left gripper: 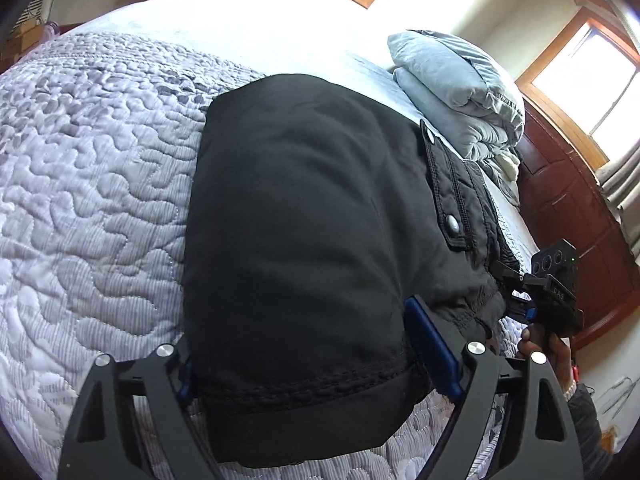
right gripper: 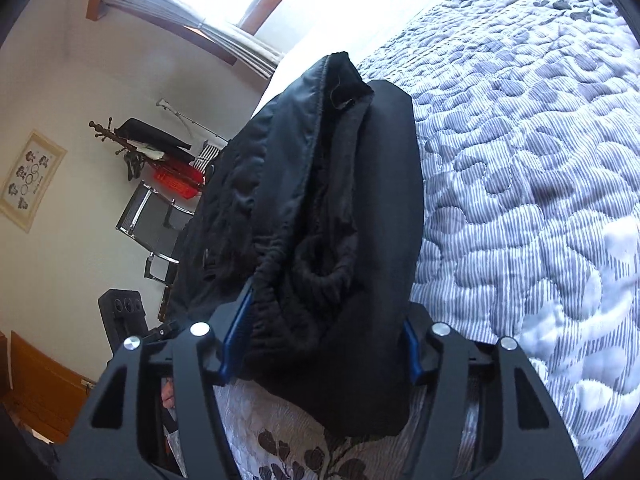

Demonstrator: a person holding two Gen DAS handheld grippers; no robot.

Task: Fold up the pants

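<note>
Pants on quilt, pillows behind.

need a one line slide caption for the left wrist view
Black pants folded on a quilted bed, between the left gripper's spread fingers.

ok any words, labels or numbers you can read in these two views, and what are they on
"DAS", roughly, small and tilted: on the right tool, left wrist view.
Wall poster, right wrist view: pictures and rings, any text too small to read.
Black pants: snap buttons only, no readable label.
Quilted bedspread: pattern only, no text.
</note>
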